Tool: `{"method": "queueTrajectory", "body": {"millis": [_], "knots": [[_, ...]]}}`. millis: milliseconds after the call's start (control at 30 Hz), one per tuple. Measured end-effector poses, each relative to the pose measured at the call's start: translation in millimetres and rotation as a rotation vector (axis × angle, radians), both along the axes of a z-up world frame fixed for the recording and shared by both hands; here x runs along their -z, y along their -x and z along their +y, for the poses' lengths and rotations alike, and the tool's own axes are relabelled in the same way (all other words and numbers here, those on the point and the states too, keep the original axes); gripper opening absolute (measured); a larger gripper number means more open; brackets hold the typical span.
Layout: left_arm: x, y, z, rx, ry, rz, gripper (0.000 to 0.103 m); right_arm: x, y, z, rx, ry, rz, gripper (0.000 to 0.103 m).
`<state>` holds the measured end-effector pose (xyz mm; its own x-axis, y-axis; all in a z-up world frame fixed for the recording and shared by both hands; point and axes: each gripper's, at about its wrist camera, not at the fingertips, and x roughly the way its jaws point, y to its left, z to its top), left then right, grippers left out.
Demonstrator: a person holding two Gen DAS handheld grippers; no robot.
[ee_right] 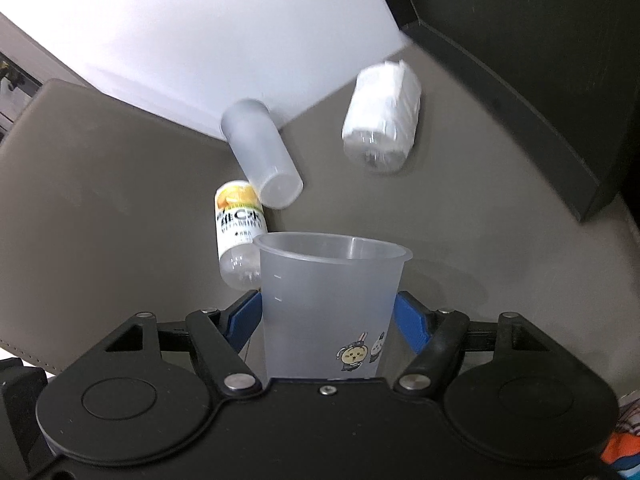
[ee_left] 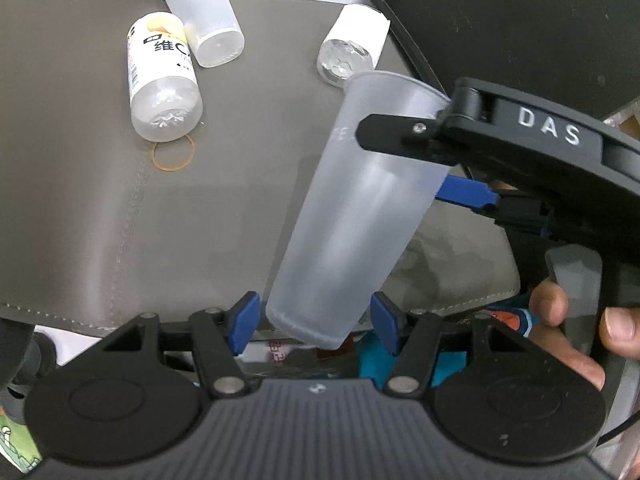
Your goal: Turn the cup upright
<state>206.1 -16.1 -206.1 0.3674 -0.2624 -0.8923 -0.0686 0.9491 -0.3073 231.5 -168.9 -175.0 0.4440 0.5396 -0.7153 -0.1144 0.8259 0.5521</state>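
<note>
vitamin bottle [ee_left: 162,86] lies left of frosted tumbler [ee_left: 202,10] on mat [ee_left: 72,200].

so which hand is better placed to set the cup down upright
Right. Its tool is clamped on the frosted cup, rim up. The left tool is open, its blue pads beside the cup's base without gripping.

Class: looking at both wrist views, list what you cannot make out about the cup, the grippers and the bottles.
- Cup base, right wrist view: hidden behind the gripper body.
- Left gripper: whether its pads touch the cup is unclear.
- White-wrapped bottle, right wrist view: blurred, label unreadable.
- Frosted bottle, left wrist view: top cut off by frame edge.
</note>
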Motion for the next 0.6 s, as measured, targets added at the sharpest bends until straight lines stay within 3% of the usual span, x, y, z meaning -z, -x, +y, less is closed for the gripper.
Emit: {"method": "queueTrajectory", "body": {"millis": [400,600], "knots": [[-3.3,7.9,5.2,-0.032,-0.016,-0.017,0.060,-28.4,18.7,16.4,-0.065,0.161,-0.218,0.071],[-5.2,12.9,16.6,-0.077,-0.017,-0.017,0.060,-34.0,26.5,23.7,-0.068,0.217,-0.285,0.071]]}}
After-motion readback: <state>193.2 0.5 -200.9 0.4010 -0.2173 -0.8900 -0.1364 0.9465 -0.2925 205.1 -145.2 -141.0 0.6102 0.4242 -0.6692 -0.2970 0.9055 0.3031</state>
